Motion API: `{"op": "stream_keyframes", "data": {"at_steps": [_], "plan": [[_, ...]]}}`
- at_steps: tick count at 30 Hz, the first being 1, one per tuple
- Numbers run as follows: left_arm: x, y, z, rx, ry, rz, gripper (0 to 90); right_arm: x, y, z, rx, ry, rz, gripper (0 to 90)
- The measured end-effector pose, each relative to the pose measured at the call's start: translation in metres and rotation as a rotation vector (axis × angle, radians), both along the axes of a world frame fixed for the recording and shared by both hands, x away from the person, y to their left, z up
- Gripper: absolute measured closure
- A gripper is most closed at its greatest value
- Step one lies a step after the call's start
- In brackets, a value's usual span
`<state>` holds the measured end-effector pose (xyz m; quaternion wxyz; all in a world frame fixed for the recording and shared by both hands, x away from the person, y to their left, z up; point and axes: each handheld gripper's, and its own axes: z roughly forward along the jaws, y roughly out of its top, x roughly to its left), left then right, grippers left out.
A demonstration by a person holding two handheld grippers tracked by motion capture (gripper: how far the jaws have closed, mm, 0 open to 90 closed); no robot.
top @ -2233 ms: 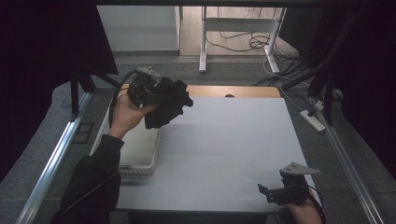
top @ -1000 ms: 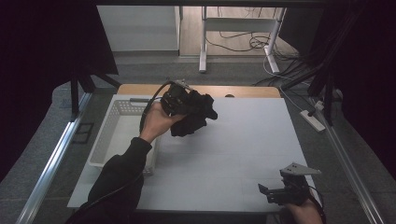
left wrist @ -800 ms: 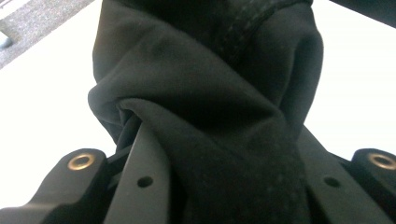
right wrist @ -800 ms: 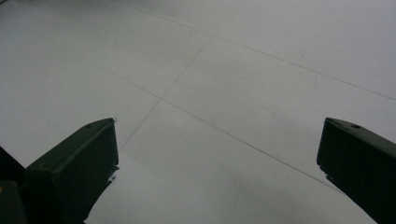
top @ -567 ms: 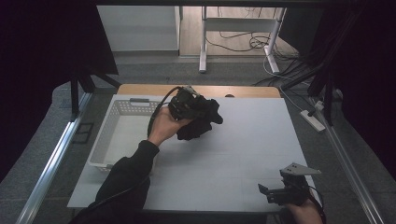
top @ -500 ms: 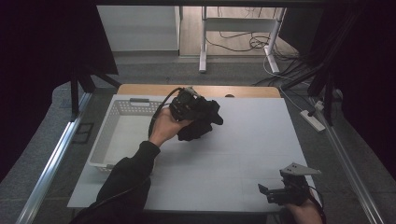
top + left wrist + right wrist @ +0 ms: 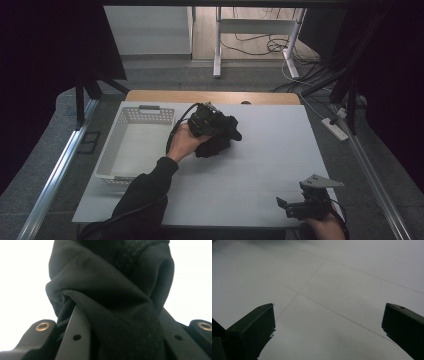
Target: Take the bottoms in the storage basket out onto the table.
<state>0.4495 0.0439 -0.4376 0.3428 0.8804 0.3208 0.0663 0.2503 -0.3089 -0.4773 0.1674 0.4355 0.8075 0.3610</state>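
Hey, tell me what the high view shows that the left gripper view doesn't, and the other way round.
High view alone: the white basket at the table's left, the person's left hand and the right gripper near the front right edge, jaws apart over bare table. Left gripper view alone: close up, the left gripper with its jaws pinching a bunched fold with stitching near the top. Both share the black cloth and the white table beneath it.
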Motion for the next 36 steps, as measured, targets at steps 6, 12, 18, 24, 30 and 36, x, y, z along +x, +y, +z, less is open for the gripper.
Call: {"op": "stream_keyframes", "data": {"at_steps": [6,12,18,24,30,36], "plan": [[0.002,-0.002,-0.009,0.002,0.002,0.007,72.0,0.0,0.0,0.0,0.001,-0.001,0.0,0.0],[0.005,-0.002,-0.016,-0.005,0.012,0.023,71.7,0.0,0.0,0.0,0.0,0.0,0.001,0.0],[0.004,-0.006,-0.023,0.005,-0.011,0.011,71.6,0.0,0.0,0.0,0.0,-0.001,0.001,0.0],[0.007,-0.007,-0.03,-0.005,0.005,0.012,71.6,0.0,0.0,0.0,0.001,-0.001,0.002,0.0],[0.009,-0.008,-0.039,-0.012,0.009,0.013,71.6,0.0,0.0,0.0,0.0,-0.002,0.002,0.0],[0.011,-0.008,-0.045,-0.02,0.016,0.005,71.3,0.0,0.0,0.0,0.0,-0.002,0.002,0.0]]}}
